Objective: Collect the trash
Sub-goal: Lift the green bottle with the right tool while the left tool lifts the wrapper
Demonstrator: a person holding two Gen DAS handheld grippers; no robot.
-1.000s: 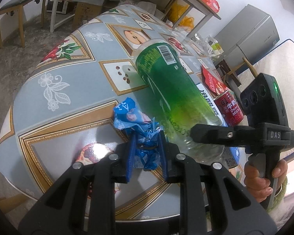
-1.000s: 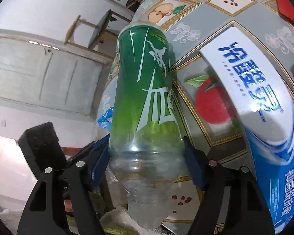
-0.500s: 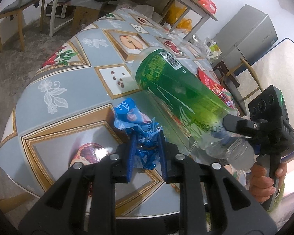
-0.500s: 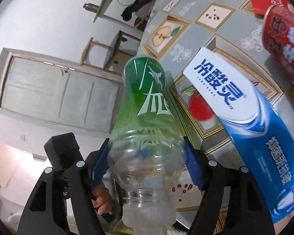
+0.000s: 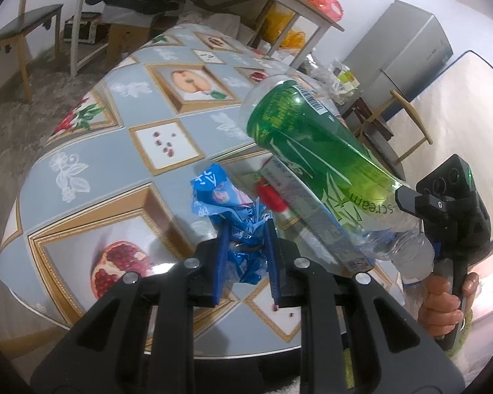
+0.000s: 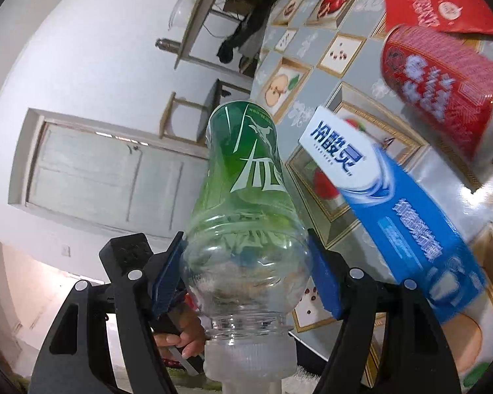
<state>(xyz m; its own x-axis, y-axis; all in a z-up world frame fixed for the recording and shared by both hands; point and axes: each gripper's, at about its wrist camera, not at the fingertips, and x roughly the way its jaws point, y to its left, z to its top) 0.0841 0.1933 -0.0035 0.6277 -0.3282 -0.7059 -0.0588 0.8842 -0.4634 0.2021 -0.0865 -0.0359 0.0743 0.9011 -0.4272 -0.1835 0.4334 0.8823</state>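
The left claw (image 5: 246, 256) is nearly closed, its blue pads (image 5: 223, 259) pinching a crumpled blue wrapper (image 5: 226, 210). The wrapper sticks out ahead of the fingertips and hangs above the table (image 5: 115, 151), which is covered in a grey cloth with framed fruit pictures.

The right claw (image 6: 246, 275) stands wide, both pads pressed against the clear shoulder of a green plastic bottle (image 6: 246, 177). The bottle's capped neck points back toward the claw's camera and its base points away, off the table. From the left wrist camera the same bottle (image 5: 315, 151) slants up and away from the right claw (image 5: 420, 216), to the right of the wrapper, with a hand (image 5: 443, 305) gripping the handle below it.

Just right of the bottle in the right wrist view, a blue and white box (image 6: 394, 210) lies on the table (image 6: 328, 78). Further right and ahead lies a red can (image 6: 443, 92) on its side, and beyond it a flat red packet (image 6: 440, 3). In the left wrist view the box (image 5: 305, 210) lies under the bottle, right of the left claw.
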